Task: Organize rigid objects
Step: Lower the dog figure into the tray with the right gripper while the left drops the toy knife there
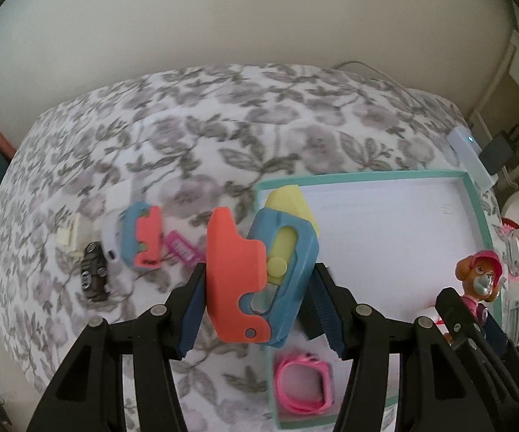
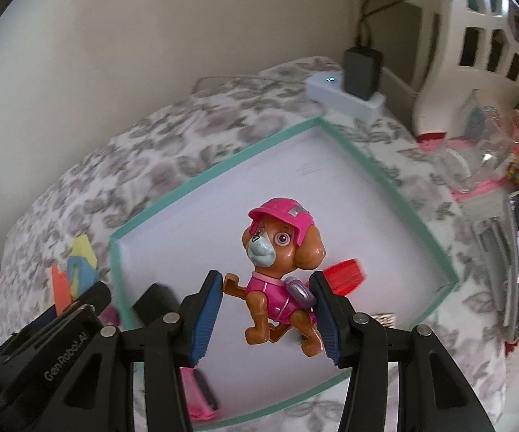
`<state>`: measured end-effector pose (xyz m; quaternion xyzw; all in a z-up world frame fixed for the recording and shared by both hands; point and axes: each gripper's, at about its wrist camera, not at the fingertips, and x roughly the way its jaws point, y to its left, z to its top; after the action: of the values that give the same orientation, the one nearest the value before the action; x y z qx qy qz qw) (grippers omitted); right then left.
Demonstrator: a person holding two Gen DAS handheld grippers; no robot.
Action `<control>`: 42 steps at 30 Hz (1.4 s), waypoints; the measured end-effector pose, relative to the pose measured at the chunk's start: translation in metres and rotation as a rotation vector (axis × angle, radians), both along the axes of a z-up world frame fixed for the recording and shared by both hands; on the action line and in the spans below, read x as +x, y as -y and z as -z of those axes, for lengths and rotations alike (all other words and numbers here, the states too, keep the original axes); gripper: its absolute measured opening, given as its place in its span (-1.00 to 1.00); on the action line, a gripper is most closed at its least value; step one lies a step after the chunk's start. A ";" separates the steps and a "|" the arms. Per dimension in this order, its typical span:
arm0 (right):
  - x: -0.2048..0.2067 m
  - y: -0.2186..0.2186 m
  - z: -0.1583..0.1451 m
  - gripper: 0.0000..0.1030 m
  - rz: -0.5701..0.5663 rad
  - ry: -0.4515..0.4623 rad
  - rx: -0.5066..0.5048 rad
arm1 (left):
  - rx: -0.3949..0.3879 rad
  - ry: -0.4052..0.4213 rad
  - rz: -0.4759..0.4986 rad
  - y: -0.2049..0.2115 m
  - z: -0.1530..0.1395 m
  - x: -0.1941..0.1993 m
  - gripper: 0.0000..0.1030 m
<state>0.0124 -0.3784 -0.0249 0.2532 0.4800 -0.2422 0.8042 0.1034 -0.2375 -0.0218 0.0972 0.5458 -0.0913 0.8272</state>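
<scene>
So the left claw (image 1: 259,309) was clamped partway closed on an orange, blue and yellow plastic toy (image 1: 259,270), holding it up over the left edge of the teal-rimmed box (image 1: 475,208). The right claw (image 2: 266,309) had a similar half-closed grip on a puppy figure (image 2: 277,270) in a pink helmet and vest, hanging over the box's white floor. A pink watch (image 1: 302,385) and a red piece (image 2: 344,275) sat inside the box. Out on the floral bedspread (image 1: 223,126) were a second orange-and-blue toy (image 1: 142,239), a small black toy car (image 1: 94,270) and a magenta tag (image 1: 184,248), pretty blurry.
</scene>
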 end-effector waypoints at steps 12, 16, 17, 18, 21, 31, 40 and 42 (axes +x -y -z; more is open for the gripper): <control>-0.011 0.031 0.009 0.02 0.085 -0.047 -0.043 | -0.012 0.016 0.116 0.044 0.016 -0.007 0.14; -0.010 0.030 0.012 0.02 0.076 -0.059 -0.038 | -0.015 -0.013 0.096 0.040 0.025 -0.004 0.14; -0.009 0.029 0.013 0.02 0.073 -0.060 -0.038 | -0.015 -0.013 0.094 0.038 0.026 -0.003 0.14; -0.009 0.029 0.013 0.02 0.070 -0.061 -0.038 | -0.017 -0.013 0.088 0.037 0.026 -0.003 0.14; -0.008 0.027 0.015 0.02 0.063 -0.068 -0.040 | -0.030 -0.019 0.086 0.034 0.027 -0.002 0.14; -0.006 0.025 0.023 0.02 0.049 -0.096 -0.035 | -0.063 -0.034 0.108 0.037 0.030 -0.005 0.14; -0.004 0.023 0.024 0.02 0.038 -0.103 -0.031 | -0.060 -0.024 0.109 0.034 0.029 -0.007 0.16; -0.004 0.024 0.024 0.03 0.035 -0.103 -0.031 | -0.065 -0.021 0.107 0.032 0.027 -0.007 0.29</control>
<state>0.0083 -0.4021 -0.0490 0.2364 0.5123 -0.2765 0.7779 0.0964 -0.2700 -0.0486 0.0984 0.5452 -0.1541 0.8181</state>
